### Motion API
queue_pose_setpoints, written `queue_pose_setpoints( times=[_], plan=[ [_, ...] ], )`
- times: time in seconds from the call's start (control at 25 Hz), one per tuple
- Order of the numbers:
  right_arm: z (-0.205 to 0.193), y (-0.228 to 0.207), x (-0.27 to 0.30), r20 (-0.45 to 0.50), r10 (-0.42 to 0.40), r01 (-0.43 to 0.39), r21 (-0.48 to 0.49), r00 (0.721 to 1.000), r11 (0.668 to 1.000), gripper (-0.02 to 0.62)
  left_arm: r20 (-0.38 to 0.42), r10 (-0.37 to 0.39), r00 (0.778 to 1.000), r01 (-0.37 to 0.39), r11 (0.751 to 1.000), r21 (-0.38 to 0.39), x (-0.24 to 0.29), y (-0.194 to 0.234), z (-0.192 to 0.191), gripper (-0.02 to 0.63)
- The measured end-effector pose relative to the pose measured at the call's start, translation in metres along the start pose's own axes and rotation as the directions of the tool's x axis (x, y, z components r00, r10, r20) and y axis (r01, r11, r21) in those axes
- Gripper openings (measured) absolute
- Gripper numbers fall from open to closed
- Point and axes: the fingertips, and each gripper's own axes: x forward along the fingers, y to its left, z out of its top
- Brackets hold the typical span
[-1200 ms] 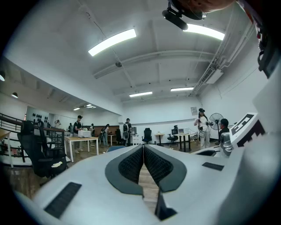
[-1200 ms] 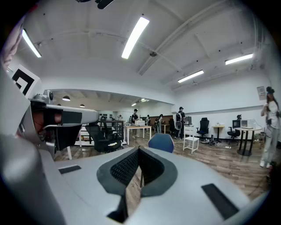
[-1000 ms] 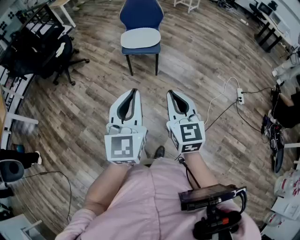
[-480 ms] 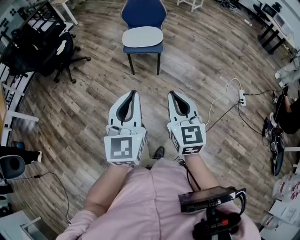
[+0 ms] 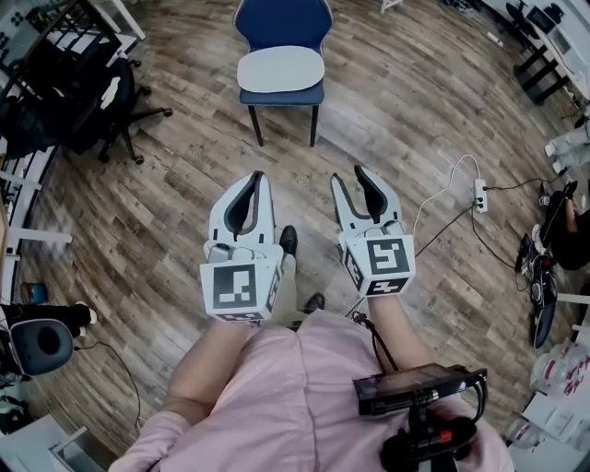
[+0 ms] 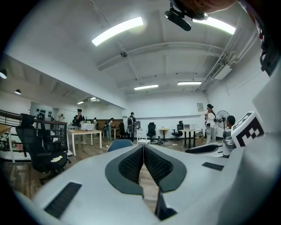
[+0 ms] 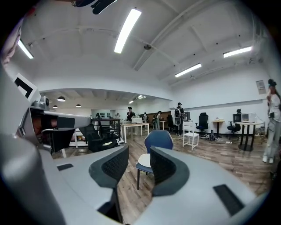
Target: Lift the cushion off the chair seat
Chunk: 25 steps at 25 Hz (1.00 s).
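A blue chair (image 5: pixel 281 28) stands ahead on the wood floor, with a flat white oval cushion (image 5: pixel 280 68) lying on its seat. The right gripper view shows the same chair (image 7: pixel 158 141) and a sliver of the cushion (image 7: pixel 144 160) between the jaws. My left gripper (image 5: pixel 259 178) is held well short of the chair, jaws shut with nothing between them. Beside it my right gripper (image 5: pixel 350 177) is open and empty. Only the chair's blue back top (image 6: pixel 119 144) peeks over the left gripper's jaws.
A black office chair (image 5: pixel 88 88) stands at the left. A white power strip (image 5: pixel 480 194) with cables lies on the floor at the right. Desks, chairs and several people stand far off in the room (image 7: pixel 178 116). My shoe (image 5: pixel 288 240) shows between the grippers.
The right gripper's jaws have spread open; they were shut before. The chair has come slightly nearer in the head view, and a shoe now shows stepping forward between the grippers.
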Motion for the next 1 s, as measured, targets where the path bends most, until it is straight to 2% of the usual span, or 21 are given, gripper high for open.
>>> queue_pose_setpoints(
  times=[0.48,0.72,1.0],
  plan=[
    [0.035,-0.033,0.155,-0.029,-0.042,0.042,-0.007,0.999,0.999,0.132,-0.004,-0.058,0.998,0.058,0.998,0.008,0.145,0.084,0.014,0.014],
    [0.058,-0.043,0.199,-0.011,-0.068,0.068,-0.018,0.998,0.998,0.121,0.024,-0.076,0.997,0.076,0.997,0.009,0.187,0.113,0.026,0.014],
    [0.061,-0.072,0.231,-0.017,-0.102,0.102,-0.007,0.995,0.995,0.114,-0.011,-0.093,0.996,0.093,0.996,0.002,0.225,0.121,0.015,0.014]
  ],
)
